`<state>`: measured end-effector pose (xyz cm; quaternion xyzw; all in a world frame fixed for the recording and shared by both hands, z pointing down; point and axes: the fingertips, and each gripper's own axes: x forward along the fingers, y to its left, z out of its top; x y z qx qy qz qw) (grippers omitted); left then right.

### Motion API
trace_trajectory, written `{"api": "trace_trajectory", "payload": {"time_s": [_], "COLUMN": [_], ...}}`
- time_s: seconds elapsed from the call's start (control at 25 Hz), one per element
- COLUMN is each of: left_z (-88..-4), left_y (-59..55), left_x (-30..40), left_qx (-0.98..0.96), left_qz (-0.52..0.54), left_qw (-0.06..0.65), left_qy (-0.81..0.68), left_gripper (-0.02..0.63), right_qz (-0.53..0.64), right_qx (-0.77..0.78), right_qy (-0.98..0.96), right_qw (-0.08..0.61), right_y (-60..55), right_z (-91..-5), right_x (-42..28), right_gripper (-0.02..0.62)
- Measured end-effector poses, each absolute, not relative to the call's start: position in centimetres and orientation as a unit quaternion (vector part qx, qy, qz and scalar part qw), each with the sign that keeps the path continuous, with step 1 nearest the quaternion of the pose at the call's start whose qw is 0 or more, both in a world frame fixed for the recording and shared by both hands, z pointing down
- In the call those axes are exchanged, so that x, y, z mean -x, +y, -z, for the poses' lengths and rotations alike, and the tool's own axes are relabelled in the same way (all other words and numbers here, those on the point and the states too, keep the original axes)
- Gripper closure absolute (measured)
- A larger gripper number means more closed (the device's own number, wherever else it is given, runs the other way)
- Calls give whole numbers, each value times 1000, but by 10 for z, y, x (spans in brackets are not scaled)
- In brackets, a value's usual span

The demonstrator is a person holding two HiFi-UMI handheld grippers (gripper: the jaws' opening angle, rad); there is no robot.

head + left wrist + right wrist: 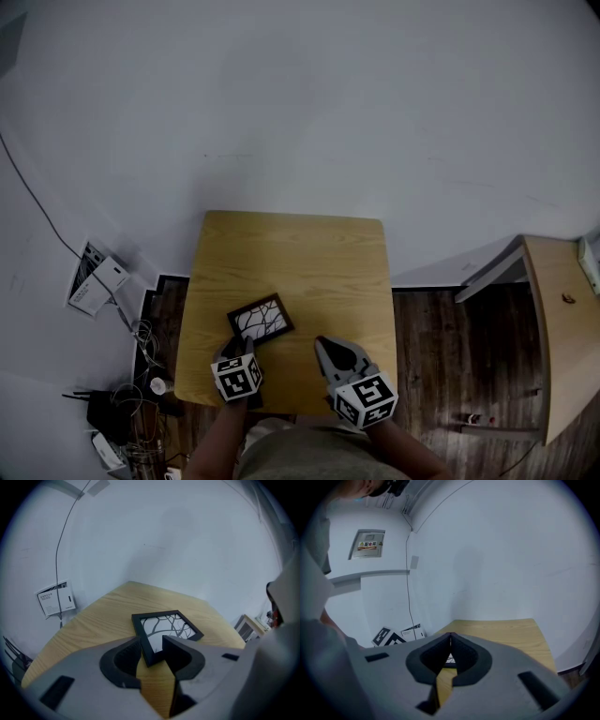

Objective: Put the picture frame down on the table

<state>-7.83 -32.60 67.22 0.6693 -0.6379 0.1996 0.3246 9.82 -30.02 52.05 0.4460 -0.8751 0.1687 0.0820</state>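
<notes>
Basically done, going by how things lie. Head view: the picture frame [261, 321] lies flat, face up, on the wooden table [291, 253], in the near left part of the top and turned a bit askew to the edges. The left gripper [236, 349] sits just at the frame's near corner, and the right gripper [322, 343] is off to the side over bare wood, apart from the frame. Left gripper view: the jaws stand wide apart with the frame's near corner poking in between them. The frame rests on the wood, not lifted. I see no pad pressing on it, though the right jaw covers part of the near edge, so a light touch there can't be ruled out. I read this as released, not gripped. Right gripper view: the jaw tips meet, closed on nothing, pointing low across the table toward the wall. A small pale sliver shows through the gap behind the tips, maybe the frame, but it is too small to say. Judgement: the placing step looks finished, since the frame is down and flat and the grip is let go. What's left is only backing the left gripper clear without nudging the corner.
</notes>
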Motion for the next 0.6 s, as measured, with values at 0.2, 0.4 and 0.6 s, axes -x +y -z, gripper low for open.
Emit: {"api": "trace_trajectory", "payload": {"time_s": [0.2,0.4,0.6], "left_z": [-659,-641,-618], "left_y": [-317,-300,-276], "left_x": [80,81,80], "left_qx": [-678,-697,-725], "left_qz": [-184,-164,-144], "left_qw": [315,301,286], "left_qy": [-638,-630,-610], "left_gripper": [495,550,576], "right_qz": [-173,-171,-171], "right_qx": [-452,-456,-465], "right_qy": [-872,-870,-867], "right_qw": [76,69,63], "right_y": [-291,-274,-254], "right_z": [-519,-516,-512], "right_x": [-97,-87,-76], "right_gripper": [595,595,595]}}
